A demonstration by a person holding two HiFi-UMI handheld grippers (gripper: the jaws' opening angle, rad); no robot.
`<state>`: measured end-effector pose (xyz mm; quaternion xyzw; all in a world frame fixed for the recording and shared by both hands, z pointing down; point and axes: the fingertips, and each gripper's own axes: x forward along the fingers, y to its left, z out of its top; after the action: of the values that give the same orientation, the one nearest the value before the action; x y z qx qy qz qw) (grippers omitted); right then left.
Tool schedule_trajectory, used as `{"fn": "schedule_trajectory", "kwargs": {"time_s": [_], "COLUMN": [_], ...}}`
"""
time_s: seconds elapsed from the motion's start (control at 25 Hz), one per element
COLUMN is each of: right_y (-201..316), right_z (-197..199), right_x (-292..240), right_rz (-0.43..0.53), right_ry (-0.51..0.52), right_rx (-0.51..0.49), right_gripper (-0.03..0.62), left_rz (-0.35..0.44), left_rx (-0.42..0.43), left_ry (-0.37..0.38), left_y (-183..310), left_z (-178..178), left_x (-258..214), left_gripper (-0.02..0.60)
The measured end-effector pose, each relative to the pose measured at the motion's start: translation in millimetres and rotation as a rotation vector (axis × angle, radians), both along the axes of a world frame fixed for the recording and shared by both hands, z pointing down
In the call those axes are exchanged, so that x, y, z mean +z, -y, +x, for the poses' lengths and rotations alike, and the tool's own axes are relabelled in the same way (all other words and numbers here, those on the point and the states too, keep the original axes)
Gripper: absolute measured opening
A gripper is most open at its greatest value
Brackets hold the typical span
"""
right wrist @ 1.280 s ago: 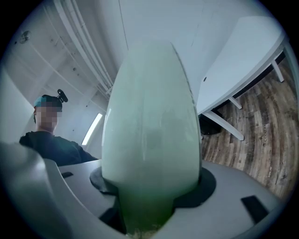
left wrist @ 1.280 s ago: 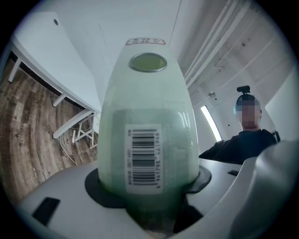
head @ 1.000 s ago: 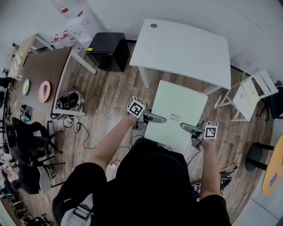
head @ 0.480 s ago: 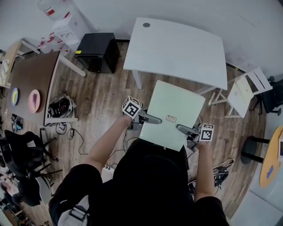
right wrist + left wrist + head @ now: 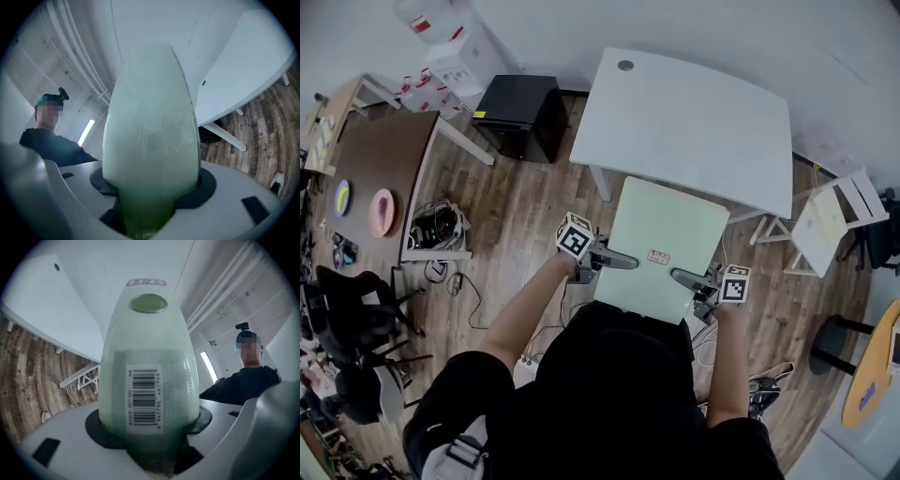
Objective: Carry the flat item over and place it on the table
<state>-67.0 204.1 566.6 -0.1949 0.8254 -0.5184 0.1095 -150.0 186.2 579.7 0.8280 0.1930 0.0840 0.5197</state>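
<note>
Person stands just short of the white table [image 5: 694, 112], facing its near edge.

Pale green board [image 5: 670, 248] is held flat and about level over the wooden floor [image 5: 525, 216]. From above, its far edge sits right at the table's near edge. Cannot tell whether it is already higher than the tabletop.

Left gripper [image 5: 623, 261] is clamped on the board's left edge and right gripper [image 5: 686, 277] on its right edge, jaws reaching inward toward each other. Both gripper views show the board wedged deep between the jaws. A barcode sticker [image 5: 144, 398] faces the left one.

Carry looks nearly done; the set-down is not.

Risks, as I judge them:
- Far edge catches the table's rim if the board goes in too low. That could lever it out of one clamp.
- Only two side pinches hold a broad sheet. If the hands drift apart or twist unevenly, one edge could slip and the board would swing down.
- White folding rack [image 5: 830, 211] stands just right of the table and a black box [image 5: 523, 114] just left. A wide swing near either corner could clip them.
- Letting go with too little board on the tabletop would let it tip back off the near edge.
</note>
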Motion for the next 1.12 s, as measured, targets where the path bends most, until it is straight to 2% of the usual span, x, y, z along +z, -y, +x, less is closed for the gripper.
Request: {"fn": "schedule_trajectory", "kwargs": {"time_s": [0.24,0.44,0.56,0.76,1.12], "right_y": [56,92,108,129,171], "right_z": [26,51,73,107,140], "right_x": [-6,-8,-5,-2,12], "right_rz": [0.012,-0.003,-0.018,-0.023,-0.030], "right_ry": [0.008,0.016,0.025,0.040,0.070], "right_rx": [-0.050,-0.074,-0.083,-0.108,-0.142], "right_gripper": [0.301,0.301,0.301,0.301,0.301], "left_rz": [0.009,-0.020,-0.003,-0.034,-0.049], "left_rx": [-0.057,-0.094,-0.092,-0.116,-0.163], "left_ry": [0.011,0.012,0.030,0.038,0.064], "left_y": [52,86,101,118,158], "left_z": [24,50,70,105,138], "left_x": [-6,-8,-5,-4,6], "left_gripper": [0.302,0.302,0.302,0.302,0.302]}}
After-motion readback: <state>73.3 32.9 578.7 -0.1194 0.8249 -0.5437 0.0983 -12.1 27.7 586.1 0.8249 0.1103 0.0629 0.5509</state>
